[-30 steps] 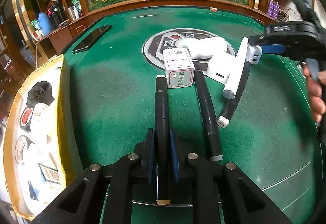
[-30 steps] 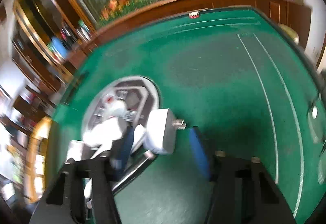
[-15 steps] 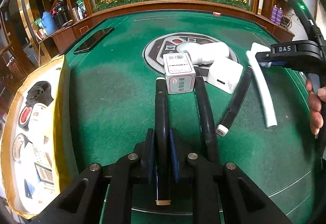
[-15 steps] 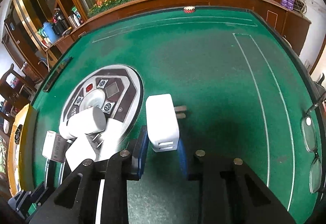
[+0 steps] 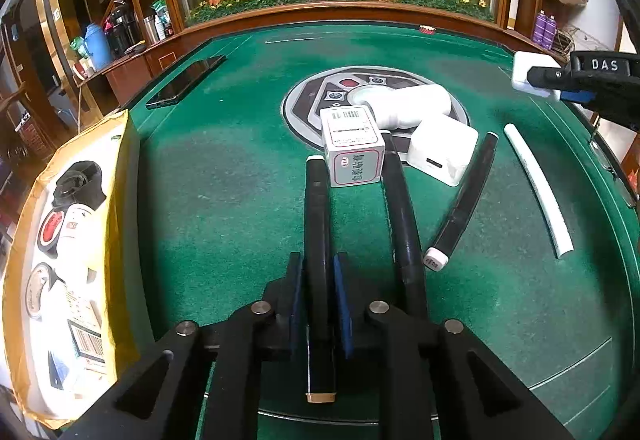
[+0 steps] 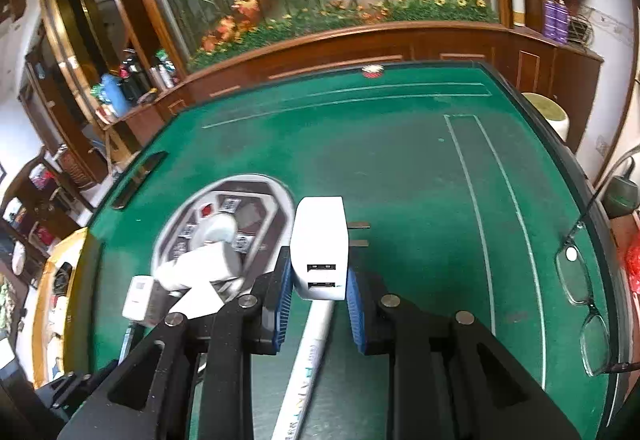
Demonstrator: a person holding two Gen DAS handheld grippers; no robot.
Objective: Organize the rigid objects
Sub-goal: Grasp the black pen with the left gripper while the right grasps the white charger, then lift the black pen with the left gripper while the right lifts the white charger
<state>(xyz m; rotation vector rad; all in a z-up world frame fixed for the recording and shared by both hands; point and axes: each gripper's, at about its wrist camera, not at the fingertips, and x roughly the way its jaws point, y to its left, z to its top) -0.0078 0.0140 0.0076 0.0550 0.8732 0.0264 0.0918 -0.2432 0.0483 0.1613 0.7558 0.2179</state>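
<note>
My left gripper is shut on a long black bar that lies along the green felt. A second black bar lies right of it, a third, white-tipped one further right. A small white box, a white square charger and a white rounded charger cluster ahead. My right gripper is shut on a white two-port USB plug adapter, held above the felt; it also shows in the left wrist view. A white tube lies below it.
A yellow-rimmed tray with jars and packets sits at the table's left edge. A black phone lies far left. Glasses rest at the right edge. A round control panel marks the table's centre. A wooden rail bounds the far side.
My right gripper closed on the white plug adapter and lifted it up and to the right, off the pile. The white tube now lies flat on the felt. The left gripper has stayed put.
</note>
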